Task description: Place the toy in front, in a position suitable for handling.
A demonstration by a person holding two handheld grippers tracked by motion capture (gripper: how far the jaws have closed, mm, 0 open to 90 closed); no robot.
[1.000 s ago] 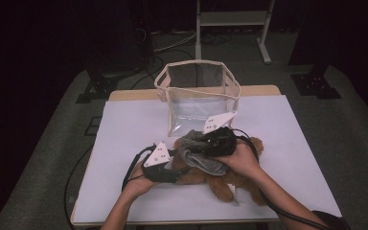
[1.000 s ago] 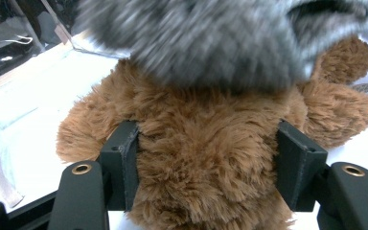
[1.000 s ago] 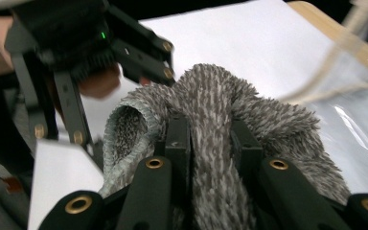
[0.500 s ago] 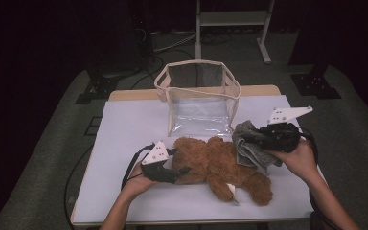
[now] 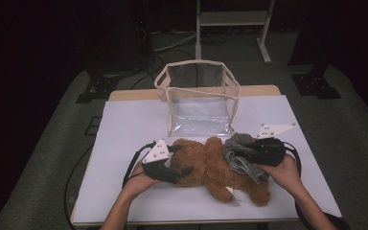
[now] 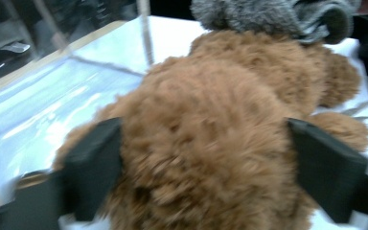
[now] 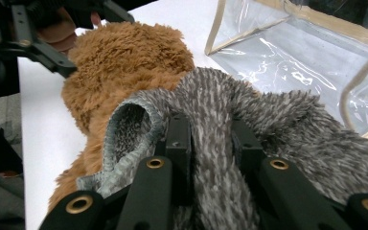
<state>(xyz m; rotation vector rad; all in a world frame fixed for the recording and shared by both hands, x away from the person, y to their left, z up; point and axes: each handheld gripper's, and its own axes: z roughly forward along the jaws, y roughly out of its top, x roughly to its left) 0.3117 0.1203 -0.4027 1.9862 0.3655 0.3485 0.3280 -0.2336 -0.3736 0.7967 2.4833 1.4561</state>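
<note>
The right gripper view shows what the high view hides: the right gripper [image 7: 211, 139] has its fingers [image 7: 179, 143] drawn narrow, pinched on a fold of the grey garment [image 7: 268, 120], whose knitted cuff curls just left of them. The left gripper view shows the left gripper [image 6: 203, 163] with its fingers [image 6: 93, 165] straddling the teddy [image 6: 211, 120]; they have just been opening, and with the fur crowding both pads I cannot tell whether they press on it. The high view alone takes in the whole layout: left gripper [image 5: 177, 160] at one end of the teddy [image 5: 211, 160], right gripper [image 5: 261, 152] beside the other, the garment [image 5: 242, 155] draped over the toy between them.

One teddy, one garment, one clear bag [image 5: 199, 98], two grippers. The bag stands beyond the fingers on the white worktop [image 5: 124, 124].
</note>
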